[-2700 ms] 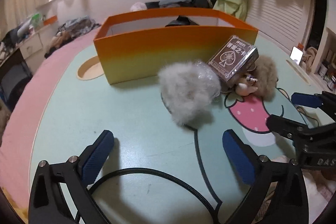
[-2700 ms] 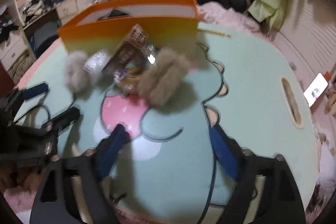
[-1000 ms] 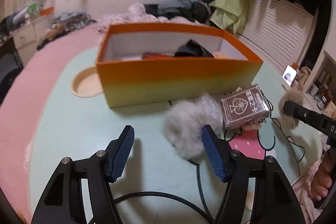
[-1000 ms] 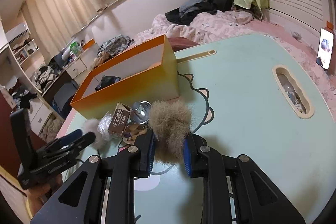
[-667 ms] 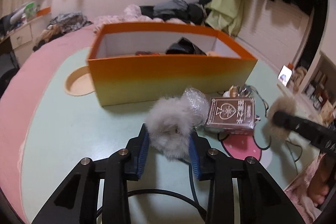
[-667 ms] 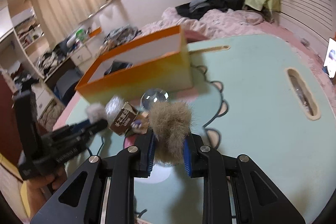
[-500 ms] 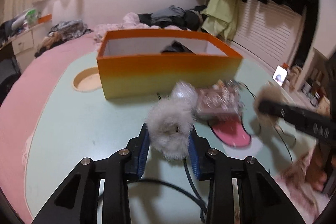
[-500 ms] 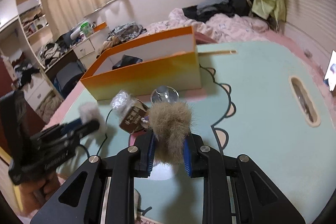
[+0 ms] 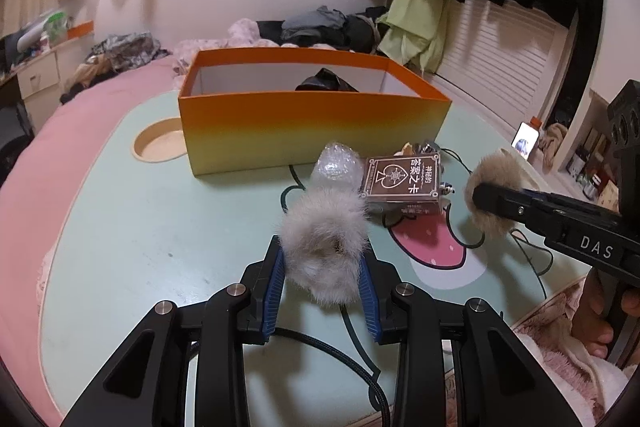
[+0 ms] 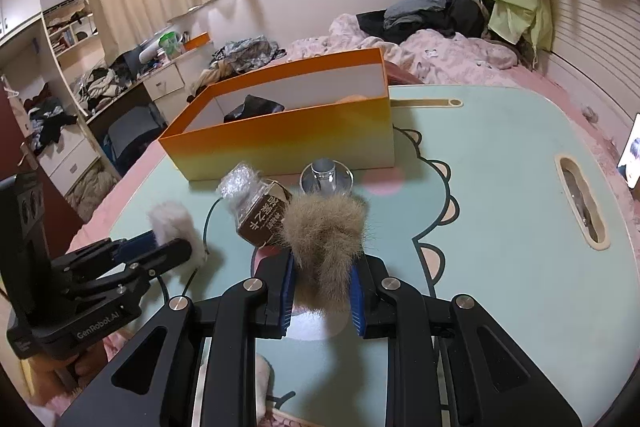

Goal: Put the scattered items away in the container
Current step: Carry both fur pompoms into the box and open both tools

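Grey pompom (image 9: 325, 247), brown pompom (image 10: 325, 227) claw-held; orange box (image 9: 312, 123) open, upright behind.

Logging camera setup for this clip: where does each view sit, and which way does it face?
Left wrist: on the left hand-held gripper, facing the orange box; its fingers clamp a grey fur ball.
Right wrist: on the right hand-held gripper, same facing, clamping a brown fur ball.
Shared: box, card pack, each other's gripper.

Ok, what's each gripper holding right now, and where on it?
The left gripper pinches the grey fur ring across its lower half. The right gripper clamps the brown fur ring at its bottom edge.
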{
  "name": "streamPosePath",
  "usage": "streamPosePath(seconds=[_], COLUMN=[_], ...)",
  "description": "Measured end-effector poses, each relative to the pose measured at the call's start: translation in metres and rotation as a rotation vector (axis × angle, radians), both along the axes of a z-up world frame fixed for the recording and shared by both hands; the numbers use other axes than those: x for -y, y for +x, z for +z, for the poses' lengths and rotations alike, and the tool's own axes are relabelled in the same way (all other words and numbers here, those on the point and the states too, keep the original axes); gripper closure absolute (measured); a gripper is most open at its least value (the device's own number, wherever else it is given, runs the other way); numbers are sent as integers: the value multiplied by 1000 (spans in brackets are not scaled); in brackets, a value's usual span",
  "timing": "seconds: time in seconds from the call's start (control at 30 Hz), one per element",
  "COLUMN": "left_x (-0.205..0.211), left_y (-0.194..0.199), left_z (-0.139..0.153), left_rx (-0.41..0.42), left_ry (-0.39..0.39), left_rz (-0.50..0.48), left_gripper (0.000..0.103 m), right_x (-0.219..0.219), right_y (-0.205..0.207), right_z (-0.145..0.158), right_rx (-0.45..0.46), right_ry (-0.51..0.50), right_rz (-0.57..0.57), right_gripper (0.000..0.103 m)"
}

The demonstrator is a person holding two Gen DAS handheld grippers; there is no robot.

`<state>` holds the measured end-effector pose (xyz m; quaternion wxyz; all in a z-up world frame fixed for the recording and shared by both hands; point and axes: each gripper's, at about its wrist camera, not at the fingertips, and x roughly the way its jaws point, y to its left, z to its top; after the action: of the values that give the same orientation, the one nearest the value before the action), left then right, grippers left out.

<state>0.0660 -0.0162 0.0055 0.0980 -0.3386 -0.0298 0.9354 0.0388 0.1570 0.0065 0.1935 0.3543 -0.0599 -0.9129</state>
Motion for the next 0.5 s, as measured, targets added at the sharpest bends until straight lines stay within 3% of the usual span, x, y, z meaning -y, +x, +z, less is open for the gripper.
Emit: streamPosePath(seconds=[0.27, 0.5], left_x=[0, 8], left_y=[-2, -27], left_z=[9, 69], left_rx=[-15, -127], left_ry=[-9, 23], left_rz=[5, -4], left_gripper=[71, 71], right_x=[3, 10], right_y=[-1, -28], right_z=[5, 51], right_rx=[-14, -96], right_ry=[13, -4], right_rz=[10, 44], right_gripper=[79, 79])
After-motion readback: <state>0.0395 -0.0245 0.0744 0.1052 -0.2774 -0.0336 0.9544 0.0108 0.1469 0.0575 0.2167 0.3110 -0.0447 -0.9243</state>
